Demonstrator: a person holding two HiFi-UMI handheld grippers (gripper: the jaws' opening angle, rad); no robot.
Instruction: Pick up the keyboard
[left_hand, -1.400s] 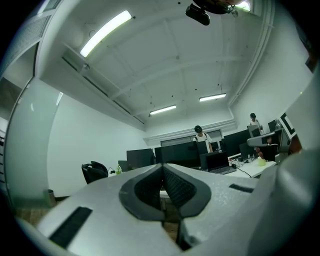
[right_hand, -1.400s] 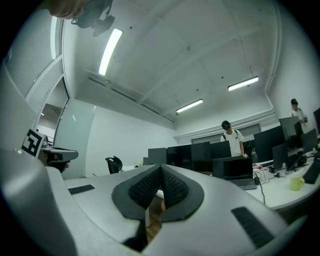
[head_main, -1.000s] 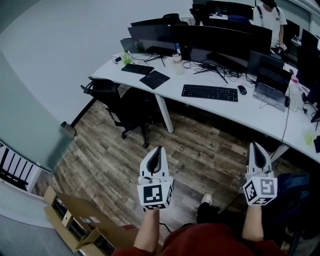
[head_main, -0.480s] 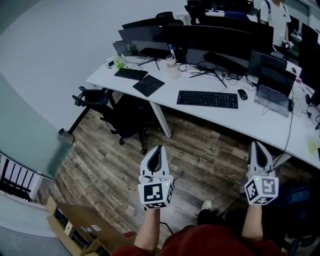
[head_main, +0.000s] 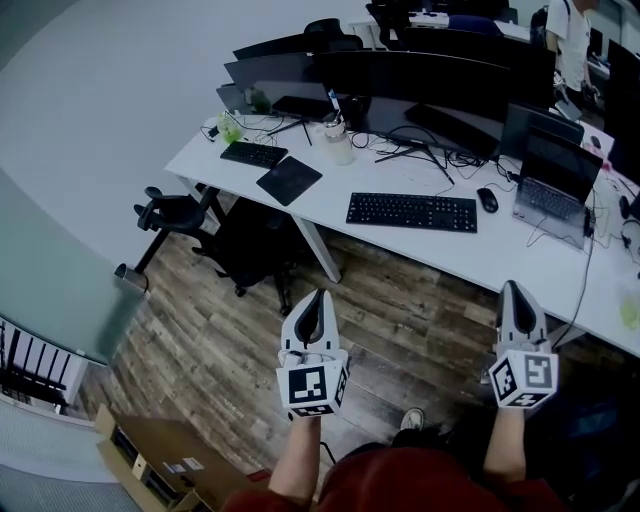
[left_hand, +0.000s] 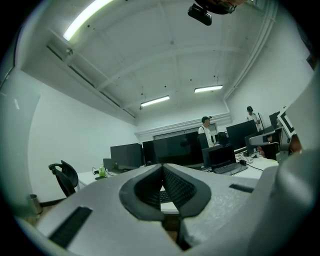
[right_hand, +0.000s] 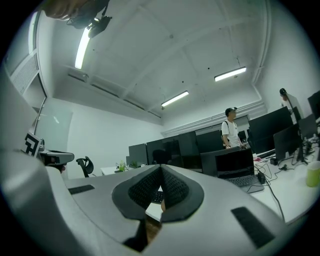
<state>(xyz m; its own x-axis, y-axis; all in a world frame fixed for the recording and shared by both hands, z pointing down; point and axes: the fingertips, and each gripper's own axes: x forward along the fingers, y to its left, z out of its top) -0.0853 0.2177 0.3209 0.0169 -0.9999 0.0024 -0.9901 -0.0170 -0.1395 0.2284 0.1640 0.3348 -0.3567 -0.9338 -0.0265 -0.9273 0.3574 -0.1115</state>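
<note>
- Left gripper (head_main: 318, 300), right gripper (head_main: 512, 292): both clenched on nothing, since we judge ourselves well short of any grasp.
- Keyboard (head_main: 412, 212): flat on the desk (head_main: 330, 200), ahead between our grippers, untouched.

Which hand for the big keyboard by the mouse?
Left, marginally: left tool faces the keyboard at its uncluttered end; the mouse sits toward the right tool. Both shut, short of the desk.
</note>
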